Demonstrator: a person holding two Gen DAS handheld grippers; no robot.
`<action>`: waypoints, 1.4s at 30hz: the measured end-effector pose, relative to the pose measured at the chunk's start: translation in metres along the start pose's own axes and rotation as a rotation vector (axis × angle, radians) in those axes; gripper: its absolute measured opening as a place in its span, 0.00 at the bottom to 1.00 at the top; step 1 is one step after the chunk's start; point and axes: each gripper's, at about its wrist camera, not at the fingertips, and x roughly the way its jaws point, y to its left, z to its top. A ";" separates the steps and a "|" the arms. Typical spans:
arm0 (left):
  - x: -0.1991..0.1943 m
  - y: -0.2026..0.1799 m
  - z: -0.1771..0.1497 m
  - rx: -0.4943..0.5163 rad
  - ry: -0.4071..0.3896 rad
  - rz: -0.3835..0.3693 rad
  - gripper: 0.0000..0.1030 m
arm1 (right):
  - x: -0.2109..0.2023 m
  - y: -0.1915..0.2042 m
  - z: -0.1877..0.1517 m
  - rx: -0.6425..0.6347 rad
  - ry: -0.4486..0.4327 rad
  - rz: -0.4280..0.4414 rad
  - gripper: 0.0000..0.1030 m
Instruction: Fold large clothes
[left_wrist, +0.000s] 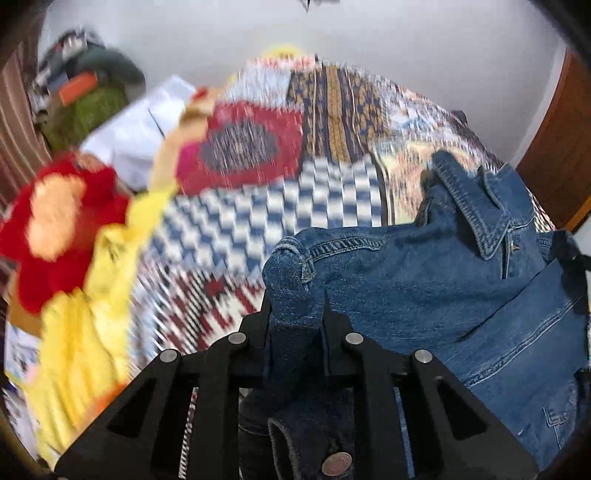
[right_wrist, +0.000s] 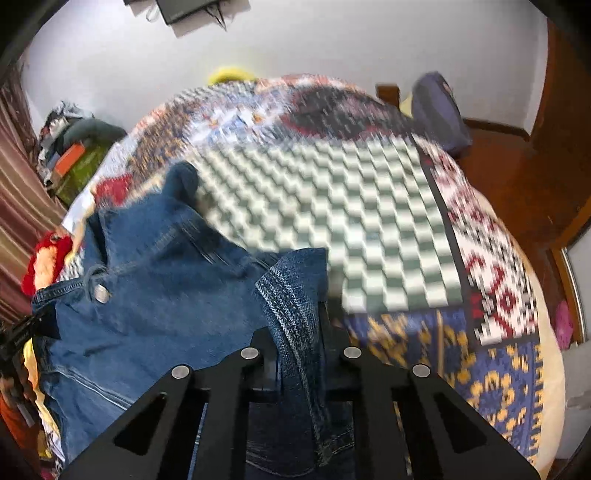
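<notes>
Here, each tool (left_wrist: 295, 306) (right_wrist: 299, 325) pinches the denim jacket (left_wrist: 424, 280).

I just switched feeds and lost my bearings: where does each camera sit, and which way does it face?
Left wrist: on the left gripper, looking along its fingers, shut on a denim jacket, over the patchwork bedspread toward the white wall.
Right wrist: on the right gripper, shut on another jacket edge, over the bedspread toward the wall.
Shared: jacket, bedspread, wall. No hand shows.
</notes>
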 end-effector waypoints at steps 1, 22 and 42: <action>-0.002 0.001 0.005 -0.004 -0.011 0.009 0.18 | -0.001 0.008 0.005 -0.015 -0.012 -0.006 0.10; 0.079 0.021 -0.008 -0.036 0.140 0.036 0.26 | 0.066 0.029 0.014 -0.208 0.035 -0.203 0.21; 0.023 0.028 -0.008 -0.070 0.156 0.049 0.43 | -0.013 0.034 0.020 -0.190 0.001 -0.274 0.75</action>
